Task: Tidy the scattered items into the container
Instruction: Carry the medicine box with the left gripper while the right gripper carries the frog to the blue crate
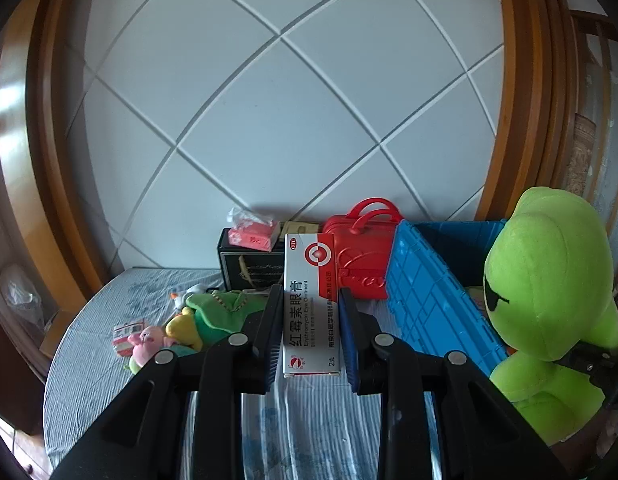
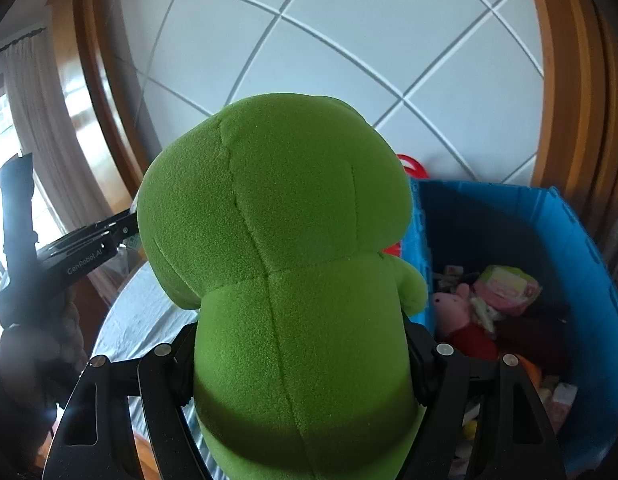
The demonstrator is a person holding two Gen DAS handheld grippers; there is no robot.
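My left gripper (image 1: 310, 332) is shut on a white and red eye-ointment box (image 1: 311, 300), held upright above the striped bed cover. The blue plastic bin (image 1: 425, 296) stands to its right. My right gripper (image 2: 299, 360) is shut on the body of a big green frog plush (image 2: 277, 248), seen from behind and lifted beside the bin (image 2: 581, 272). The same plush (image 1: 549, 288) fills the right edge of the left wrist view. Inside the bin lie a pink pig plush (image 2: 455, 308), a pale pink-green packet (image 2: 505, 288) and other small items.
On the bed left of the ointment box lie a green-yellow plush (image 1: 213, 312), a small pink pig toy (image 1: 147, 342) and a small red-white box (image 1: 127, 332). A red toy case (image 1: 361, 252), a dark box (image 1: 253, 264) and tissue pack (image 1: 253, 234) stand against the padded headboard.
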